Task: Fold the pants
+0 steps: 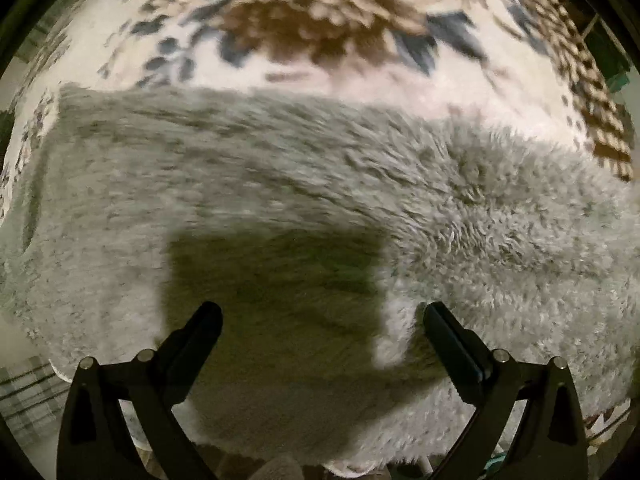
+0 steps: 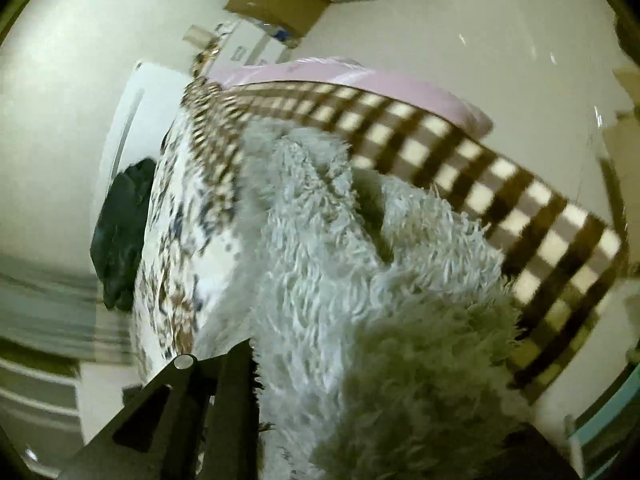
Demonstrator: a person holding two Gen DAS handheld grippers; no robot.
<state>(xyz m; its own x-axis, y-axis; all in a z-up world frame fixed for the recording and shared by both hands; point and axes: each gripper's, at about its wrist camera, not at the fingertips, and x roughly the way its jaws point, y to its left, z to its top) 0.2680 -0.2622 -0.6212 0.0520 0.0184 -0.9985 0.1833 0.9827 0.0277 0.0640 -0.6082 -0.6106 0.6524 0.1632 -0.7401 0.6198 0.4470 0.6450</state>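
My left gripper hovers wide above the fluffy pants; my right gripper clutches them (fur hides one finger).

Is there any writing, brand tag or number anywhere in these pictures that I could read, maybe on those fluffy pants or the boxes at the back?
None can be read.
Fluffy grey pants: no tag or label shows.
Floral blanket: pattern only, no words.
Checked cloth: squares only.
Cardboard box: plain brown sides, blurred, with no print that can be made out.
White item beside it: faint dark marks, too small and blurred to read.
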